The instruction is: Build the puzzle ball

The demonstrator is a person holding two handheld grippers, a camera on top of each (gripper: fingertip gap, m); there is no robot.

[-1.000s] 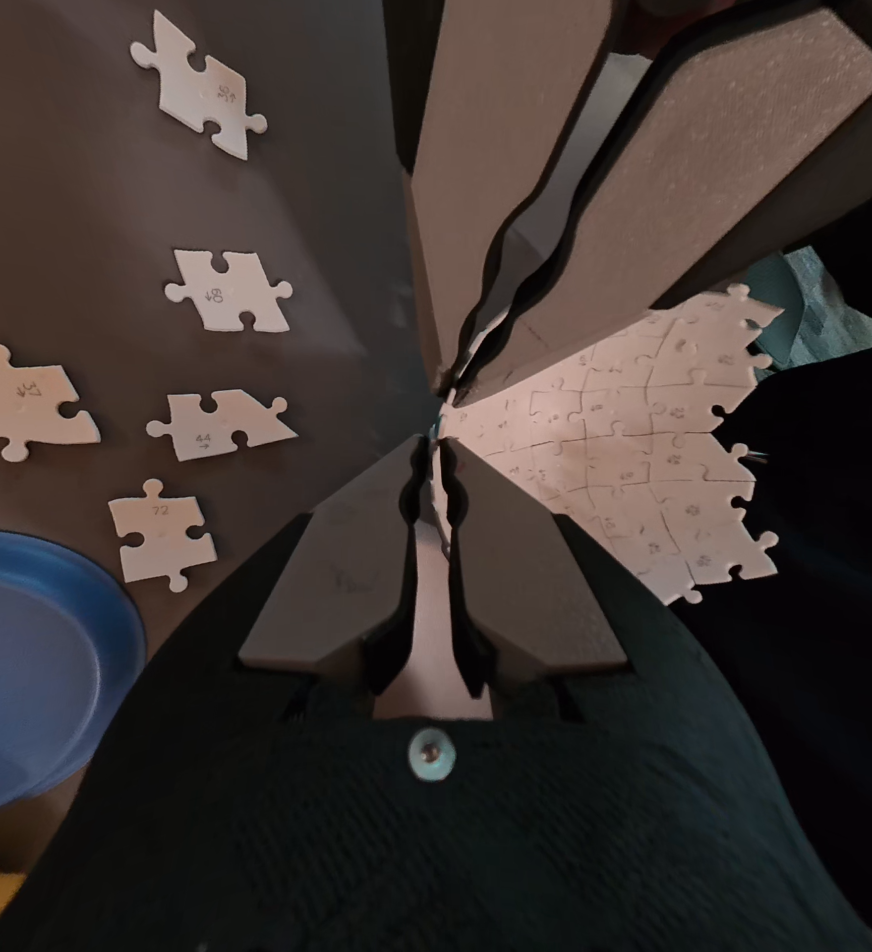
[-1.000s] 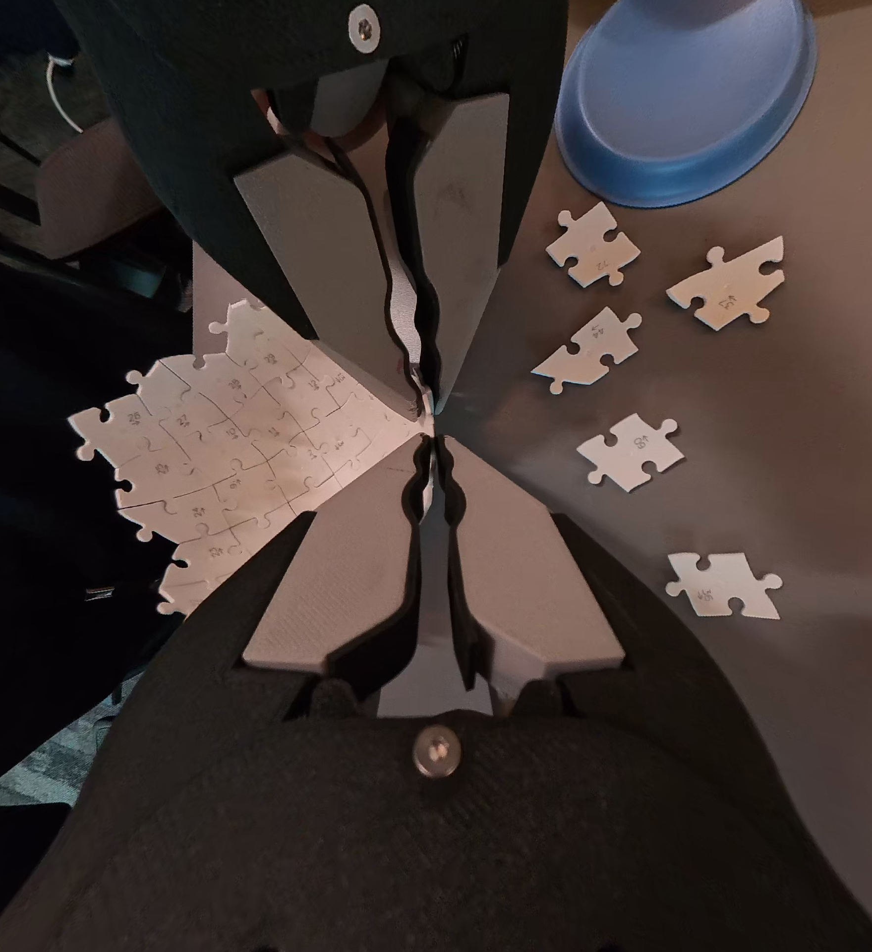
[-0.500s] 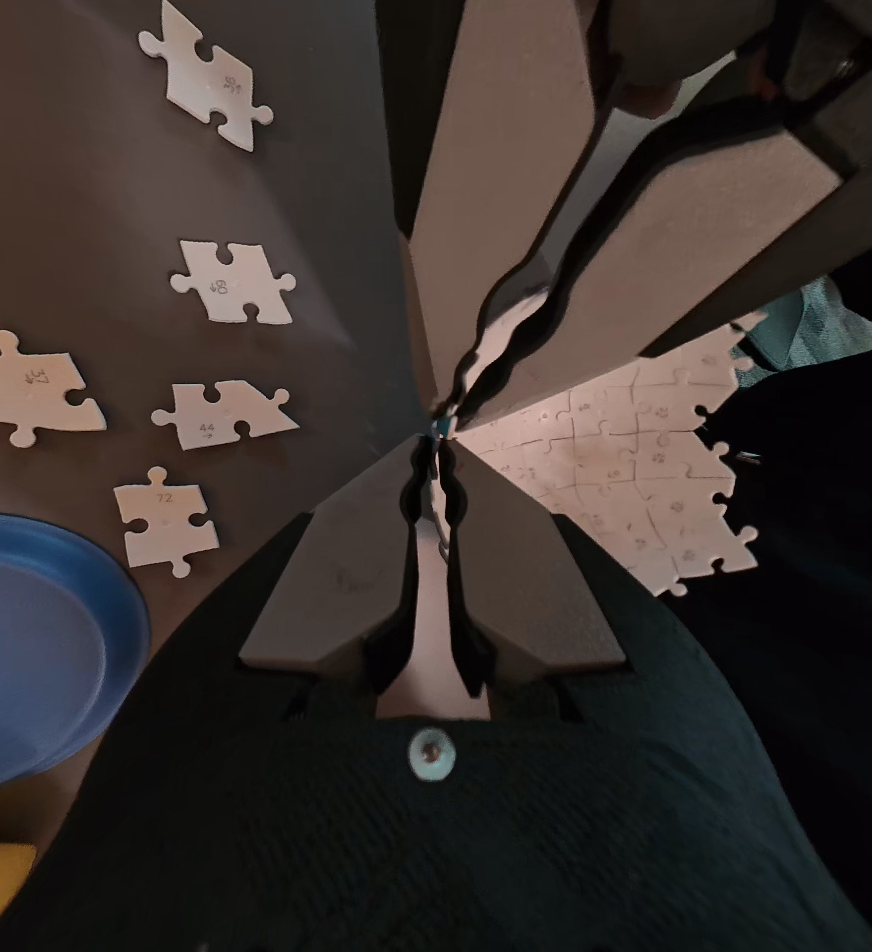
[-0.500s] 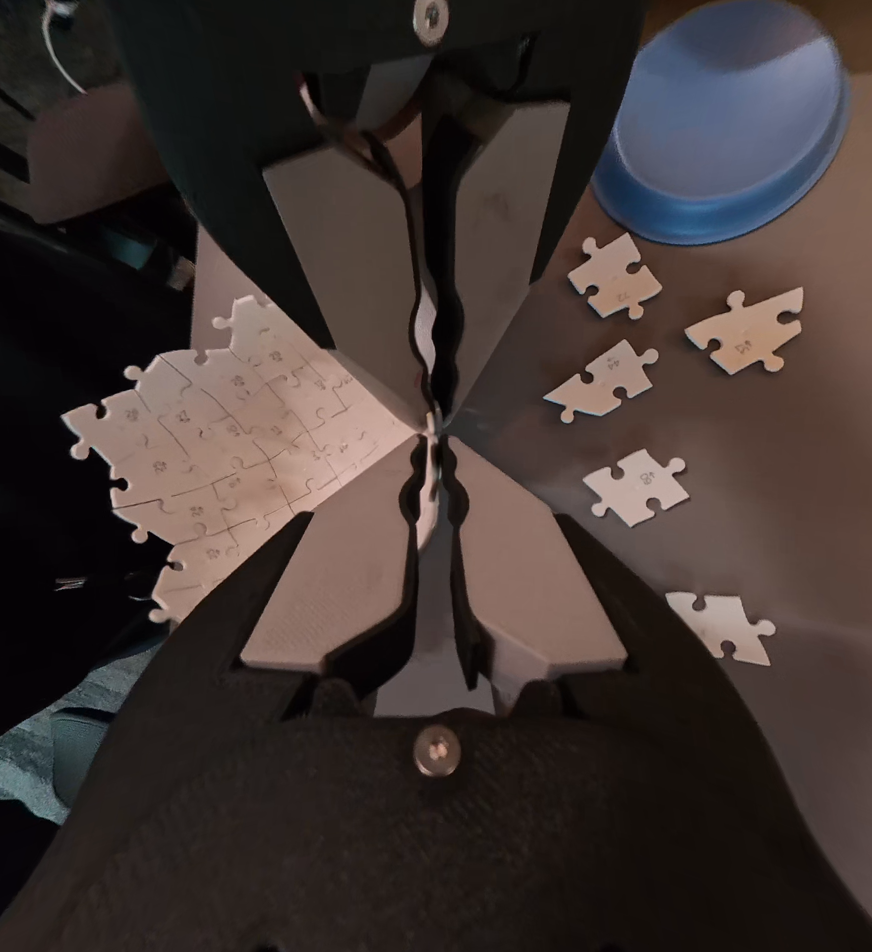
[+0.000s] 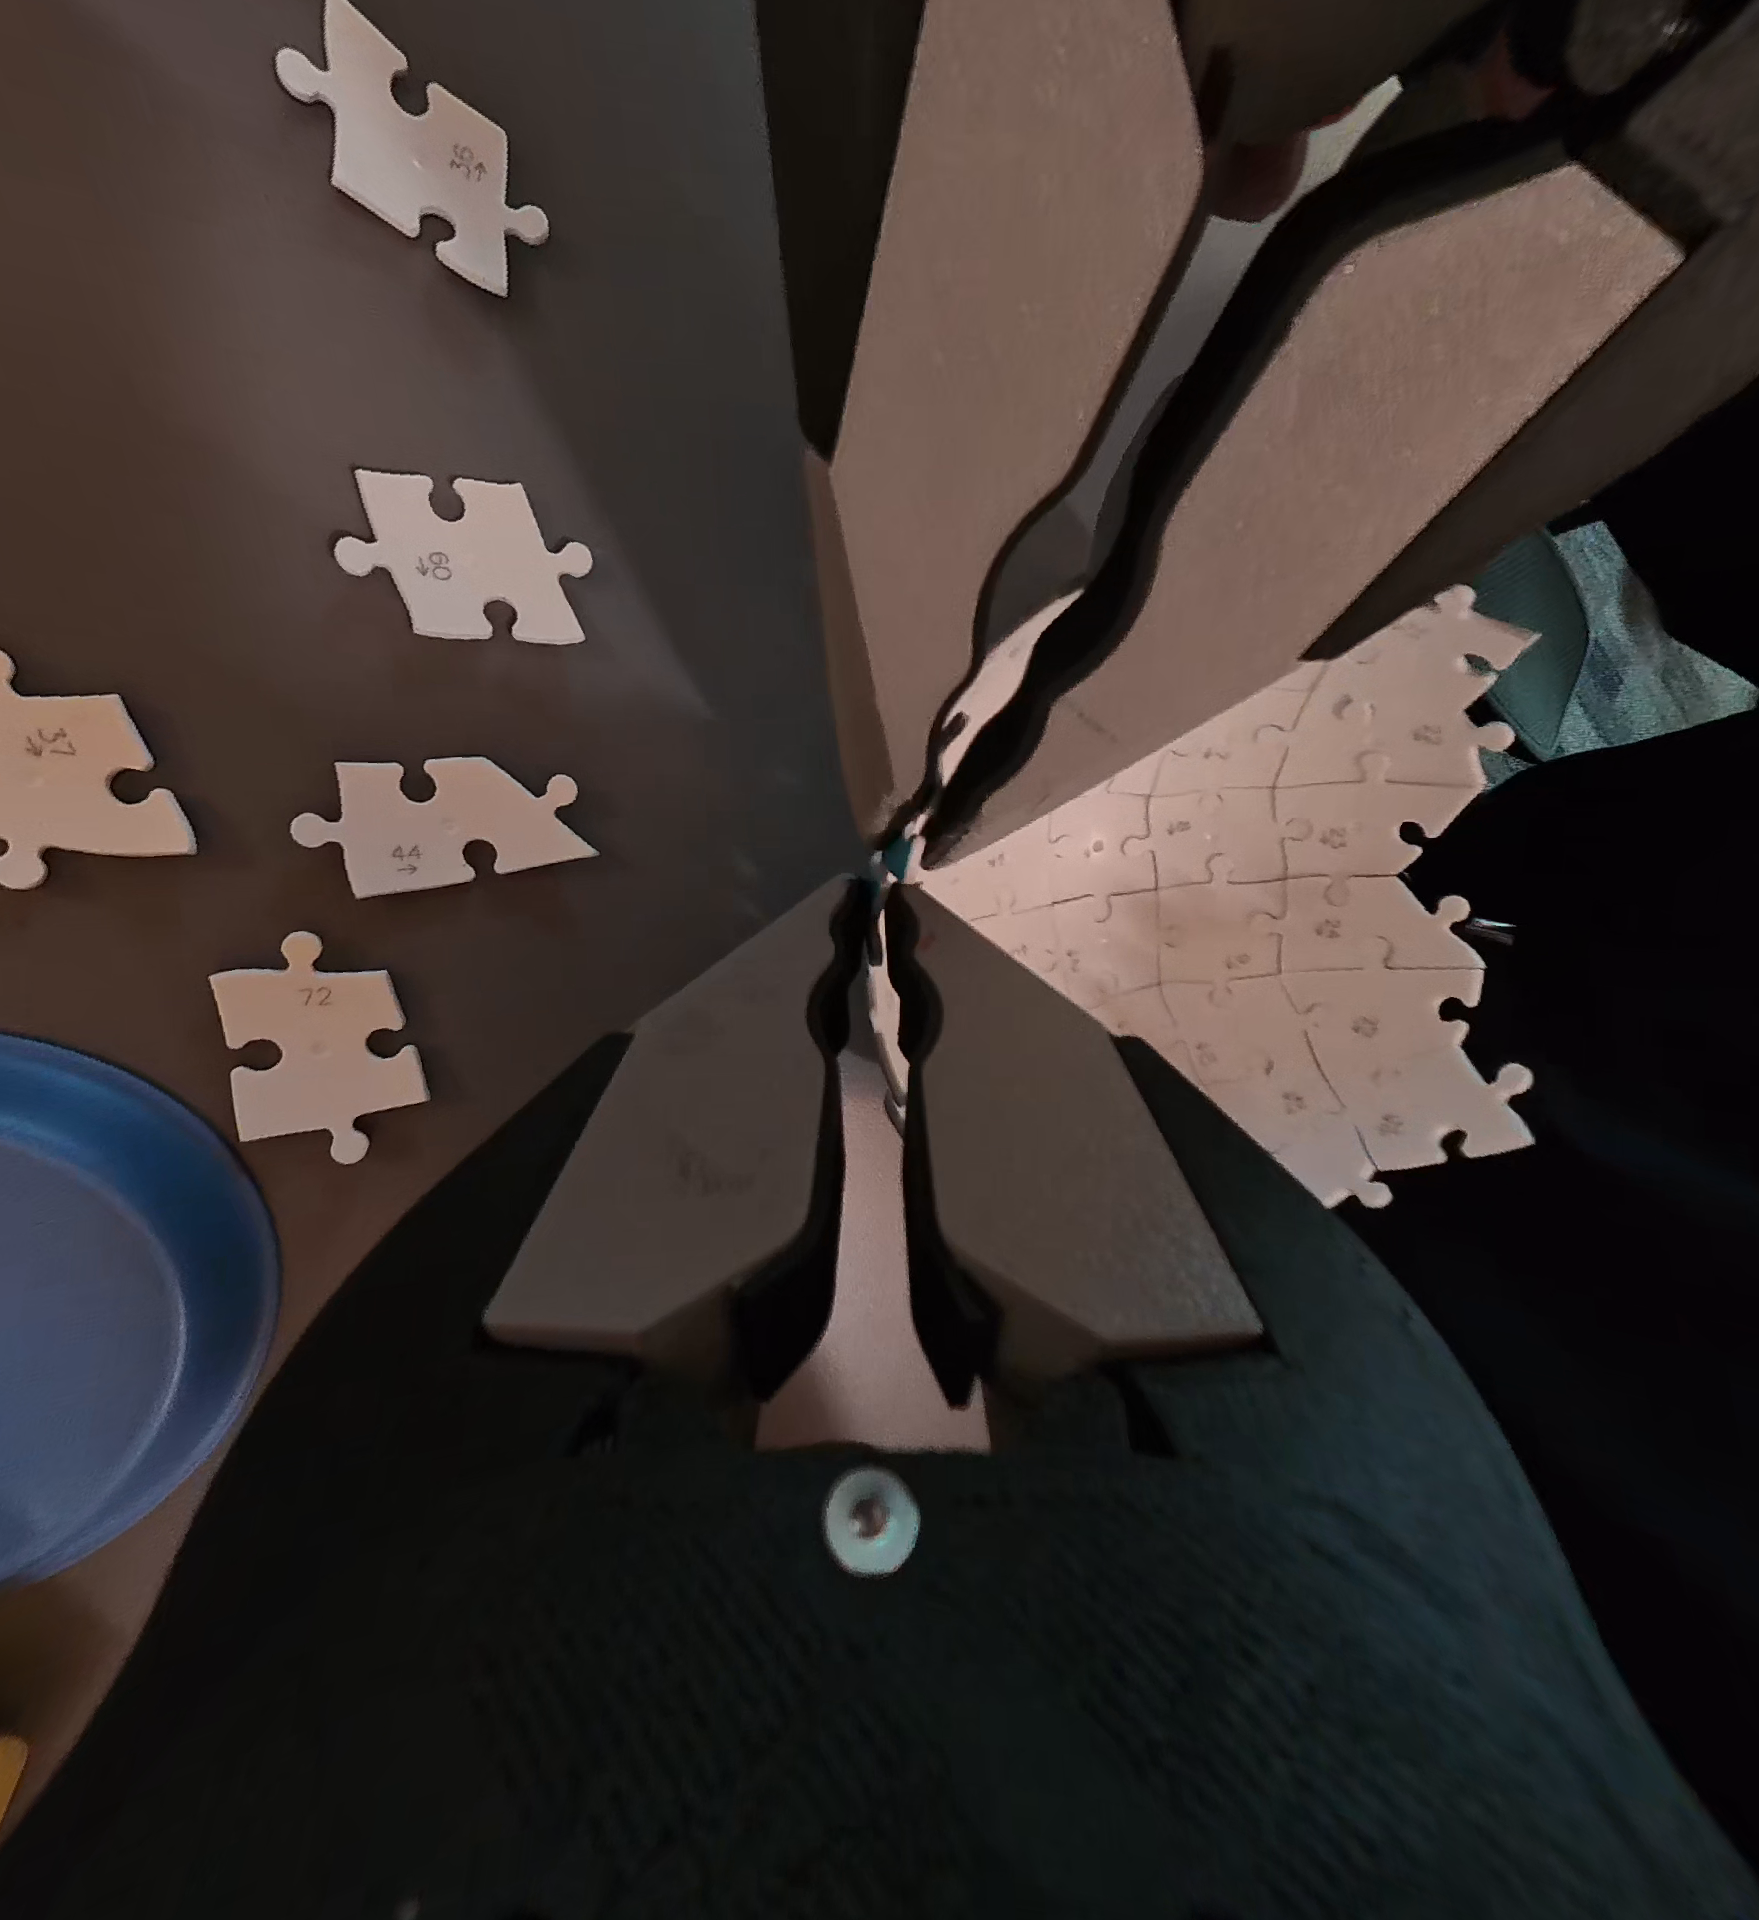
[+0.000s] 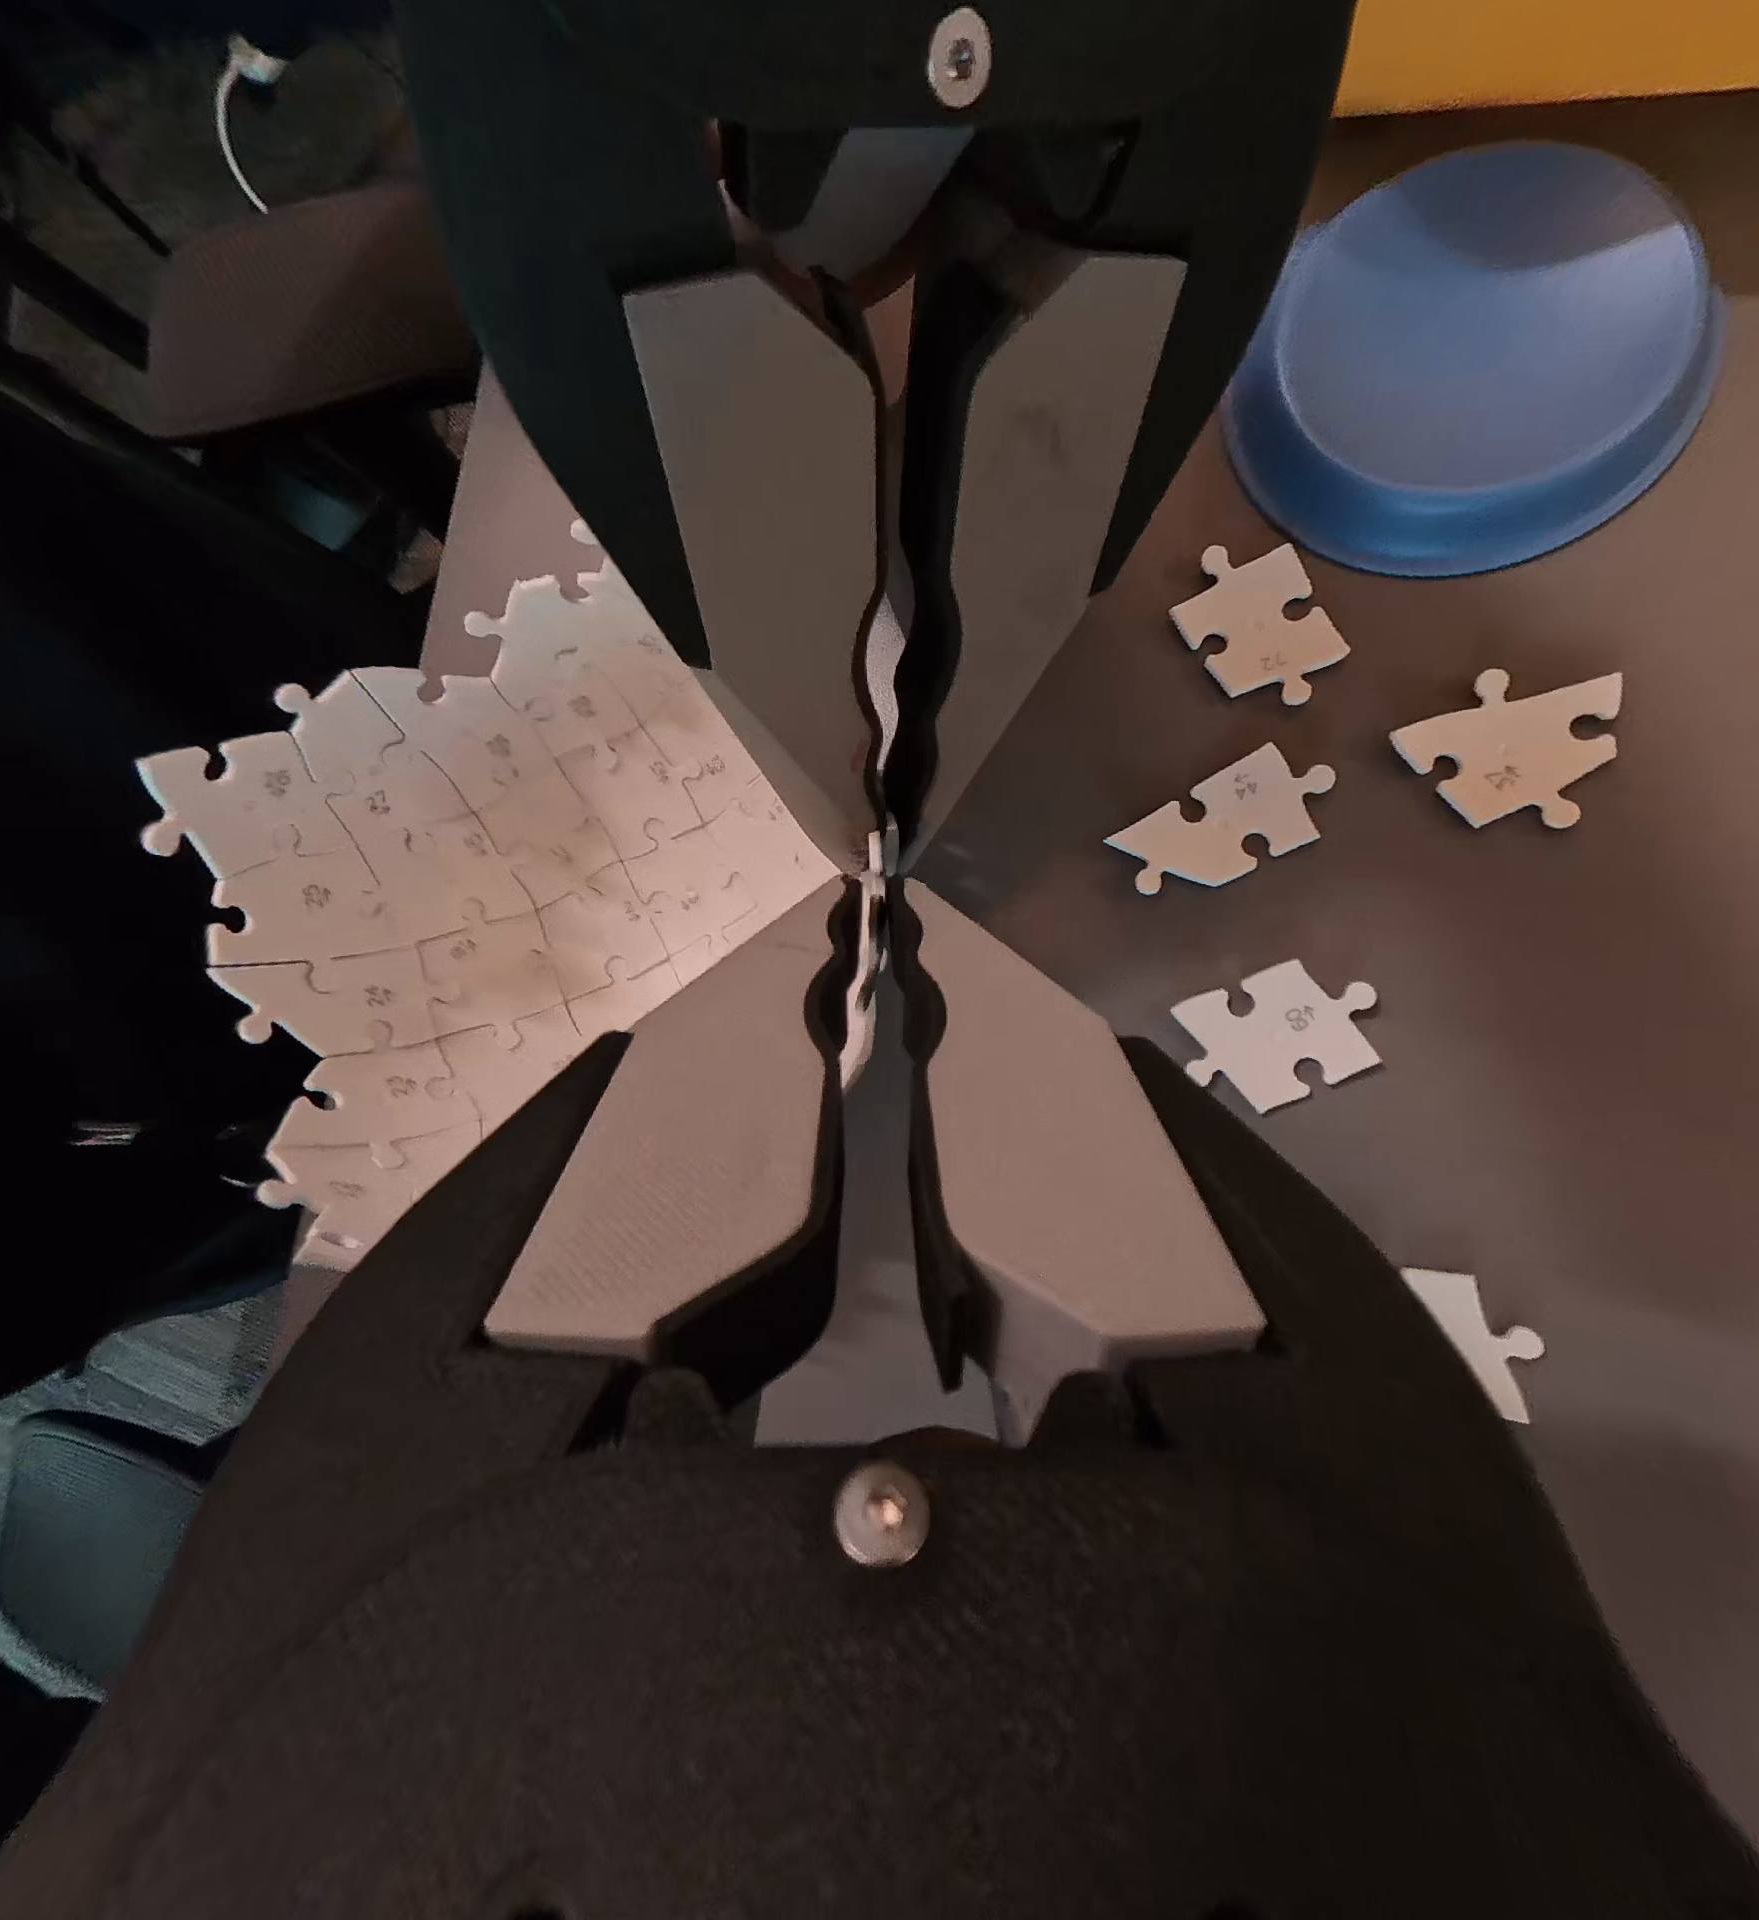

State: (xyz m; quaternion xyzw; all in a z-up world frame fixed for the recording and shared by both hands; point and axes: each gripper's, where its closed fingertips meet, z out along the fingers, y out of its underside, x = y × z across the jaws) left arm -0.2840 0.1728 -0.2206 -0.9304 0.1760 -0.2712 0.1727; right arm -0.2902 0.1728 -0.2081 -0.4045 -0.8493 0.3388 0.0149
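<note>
Tabletop (image 5: 127, 364), dark brown, carrying a blue dish (image 5: 54, 1320) at eight o'clock in the left wrist view. Assembled puzzle section (image 5: 1270, 914), white and curved, fanning toward three o'clock, clamped at its edge by left gripper (image 5: 880, 904) and right gripper (image 6: 880, 904), tips meeting nose to nose. Five loose pieces (image 5: 459, 561) lie between nine and eleven o'clock, each bearing small printed numbering, as do the joined pieces.
</note>
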